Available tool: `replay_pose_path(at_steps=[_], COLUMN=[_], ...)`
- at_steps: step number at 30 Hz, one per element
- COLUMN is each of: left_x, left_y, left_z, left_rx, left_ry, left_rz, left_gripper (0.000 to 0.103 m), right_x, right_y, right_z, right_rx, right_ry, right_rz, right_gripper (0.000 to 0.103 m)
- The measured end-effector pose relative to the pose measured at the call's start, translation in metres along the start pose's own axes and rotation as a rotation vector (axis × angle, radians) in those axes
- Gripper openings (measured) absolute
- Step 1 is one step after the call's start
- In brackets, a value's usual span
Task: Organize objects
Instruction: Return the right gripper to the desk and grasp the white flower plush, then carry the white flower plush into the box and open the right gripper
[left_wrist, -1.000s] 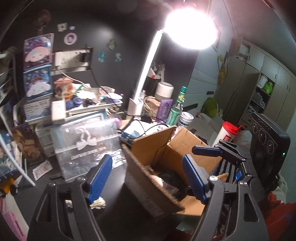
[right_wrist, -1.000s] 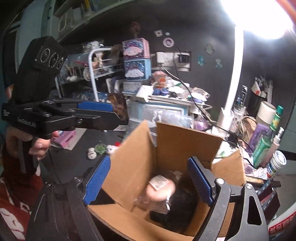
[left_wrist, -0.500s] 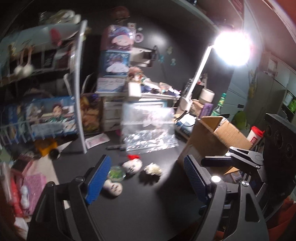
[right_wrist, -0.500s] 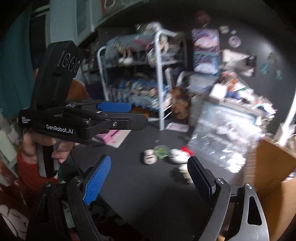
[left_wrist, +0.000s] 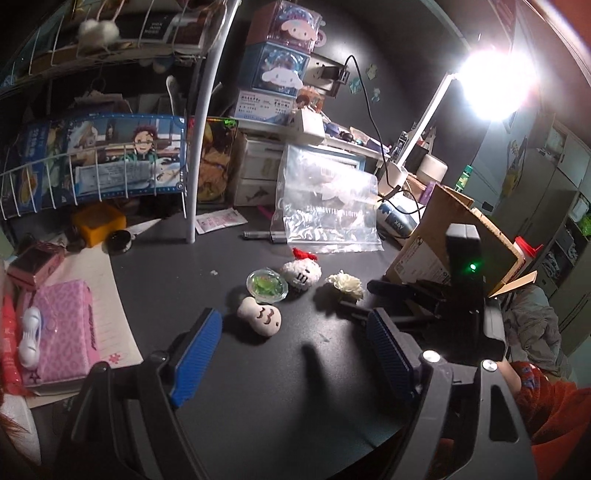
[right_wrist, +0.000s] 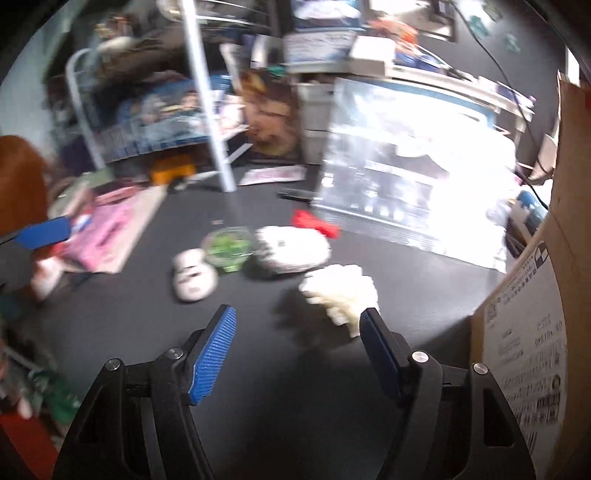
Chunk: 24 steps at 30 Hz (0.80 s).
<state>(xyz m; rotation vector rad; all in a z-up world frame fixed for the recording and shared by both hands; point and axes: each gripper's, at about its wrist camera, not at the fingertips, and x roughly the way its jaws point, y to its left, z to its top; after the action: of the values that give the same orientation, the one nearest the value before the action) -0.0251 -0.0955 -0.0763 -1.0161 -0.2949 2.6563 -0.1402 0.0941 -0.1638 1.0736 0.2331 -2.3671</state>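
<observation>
Left wrist view: both claws have left the cardboard box (left_wrist: 458, 236) and now face the dark worktop (left_wrist: 295, 387). The left claw (left_wrist: 295, 354) stands wide open and empty. Four small toys lie mid-worktop: white face plush (left_wrist: 260, 319), green-filled dish (left_wrist: 266, 286), red-bowed plush (left_wrist: 301, 273), cream flower (left_wrist: 345, 284).

Right wrist view, blurred: the right claw (right_wrist: 297, 350) is closing, nothing yet between its pads; the flower (right_wrist: 341, 291) lies just beyond its right finger. Judgement: the flower is next for boxing.

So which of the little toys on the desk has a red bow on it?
The fluffy white plush ball, sitting between the green-filled clear dish and the cream flower. Only it wears a red bow.
</observation>
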Motion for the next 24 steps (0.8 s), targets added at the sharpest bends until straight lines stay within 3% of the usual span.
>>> replay_pose_path(at_steps=[5, 11, 15, 19, 24], left_x=[0.007, 0.01, 0.01, 0.006, -0.002], left_y=[0.005, 0.007, 0.004, -0.004, -0.019], left_z=[0.003, 0.006, 0.008, 0.007, 0.008], left_rx=[0.0, 0.0, 0.005, 0.014, 0.019], left_ry=[0.011, 0.014, 0.015, 0.017, 0.007], left_rz=[-0.008, -0.005, -0.01, -0.029, -0.083], left_gripper=[0.079, 0.079, 0.079, 0.079, 0.079], right_x=[0.017, 0.023, 0.017, -0.006, -0.057], right_y=[-0.007, -0.012, -0.01, 0.003, 0.036], right_z=[0.004, 0.006, 0.004, 0.001, -0.002], right_rx=[-0.003, 0.008, -0.007, -0.042, -0.138], right_ry=[0.03, 0.051, 0.047, 0.0, -0.092], right_rz=[-0.062, -0.066, -0.06, 0.009, 0.176], right_gripper=[0.053, 0.031, 0.024, 0.024, 0.024])
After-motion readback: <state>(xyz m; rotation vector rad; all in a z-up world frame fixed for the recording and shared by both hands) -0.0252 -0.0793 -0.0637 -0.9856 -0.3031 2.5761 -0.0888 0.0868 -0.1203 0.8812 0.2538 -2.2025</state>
